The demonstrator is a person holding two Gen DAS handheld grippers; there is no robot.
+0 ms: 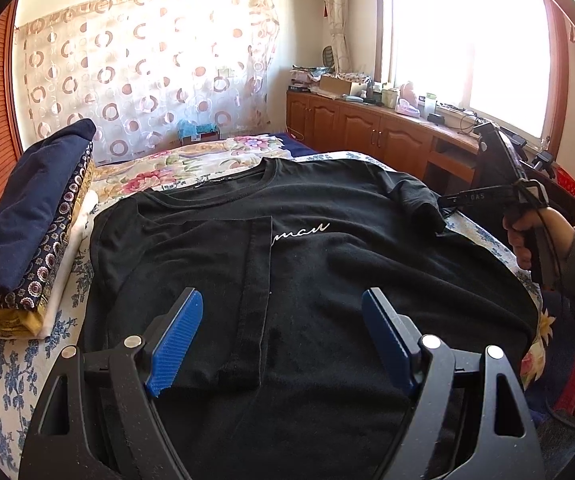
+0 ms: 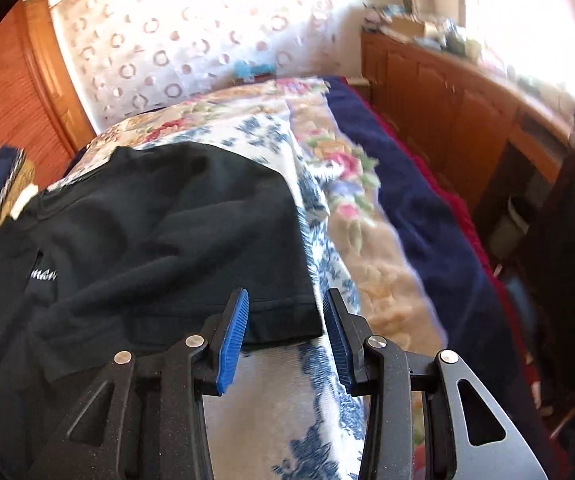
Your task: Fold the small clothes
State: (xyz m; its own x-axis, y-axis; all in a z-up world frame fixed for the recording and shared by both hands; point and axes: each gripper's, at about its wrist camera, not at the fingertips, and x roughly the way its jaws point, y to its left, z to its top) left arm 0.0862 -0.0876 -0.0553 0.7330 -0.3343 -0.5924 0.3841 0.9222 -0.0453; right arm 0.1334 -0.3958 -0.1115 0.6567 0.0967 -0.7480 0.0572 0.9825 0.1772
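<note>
From the left wrist view: black T-shirt (image 1: 327, 248) spread flat on the bed (image 1: 27, 360), collar toward the far end, white script across the chest; one side already folded inward, its hem edge running straight down the front, the script partly covered by that flap; opposite sleeve (image 1: 419, 200) lying crumpled near the far corner. Left claw (image 1: 283, 340) low over the near part of the shirt, blue pads wide apart, nothing gripped. Only here: stack of folded clothes (image 1: 35, 232) beside the shirt, navy piece on top, patterned and white ones under it; also the right claw seen from outside, a hand (image 1: 527, 236) around its handle, its tip close to the crumpled sleeve. Behind, circle-patterned curtain (image 1: 147, 72), wooden cabinets (image 1: 367, 128) under a bright window.

From the right wrist view, somewhat blurred: right claw (image 2: 285, 340) partly open, pads either side of the sleeve's hemmed corner (image 2: 287, 320); seemingly not pressing on it, cloth lying flat on the blue-flowered cover (image 2: 319, 248). Only here: the bed's far side, floral blanket (image 2: 367, 240) and navy edge (image 2: 427, 220).
</note>
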